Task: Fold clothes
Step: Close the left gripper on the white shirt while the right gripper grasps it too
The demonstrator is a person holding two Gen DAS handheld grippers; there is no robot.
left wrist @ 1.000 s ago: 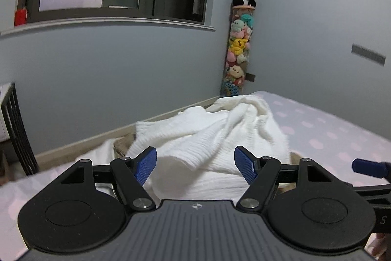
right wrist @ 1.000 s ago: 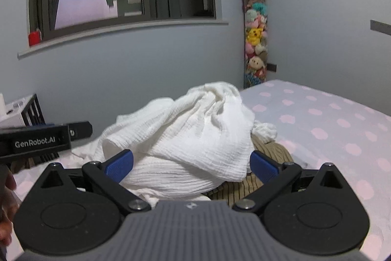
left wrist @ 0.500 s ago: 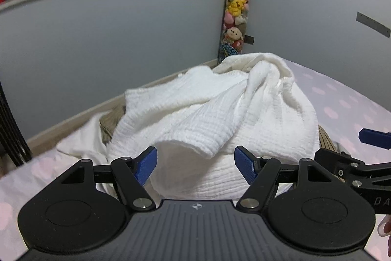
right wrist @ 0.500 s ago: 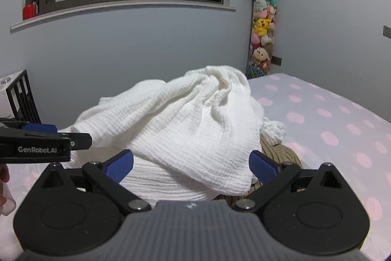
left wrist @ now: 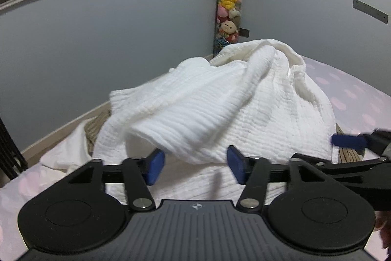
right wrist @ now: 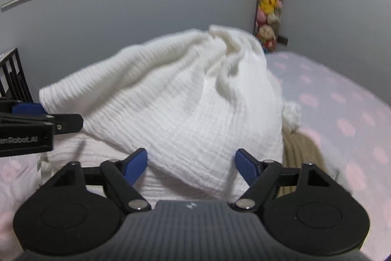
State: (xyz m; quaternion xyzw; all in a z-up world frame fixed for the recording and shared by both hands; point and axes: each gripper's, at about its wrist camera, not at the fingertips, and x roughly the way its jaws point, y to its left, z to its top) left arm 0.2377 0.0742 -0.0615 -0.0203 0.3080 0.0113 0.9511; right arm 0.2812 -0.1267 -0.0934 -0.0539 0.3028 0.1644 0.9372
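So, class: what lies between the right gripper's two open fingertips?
In the right wrist view, a hanging fold of the white crinkled garment fills the gap of the right gripper; contact is unclear.

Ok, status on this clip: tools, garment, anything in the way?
Left tool open, right tool open, nothing gripped. White garment heaped, unfolded, on pink-dotted bed. Tan striped garment underneath.

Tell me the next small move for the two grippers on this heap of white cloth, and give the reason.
Probably ease the left gripper forward and close on the hanging fold of the white garment. Both it and the right gripper are open, holding nothing, and the garment lies crumpled over a tan garment on the bed, so it must be lifted before folding.
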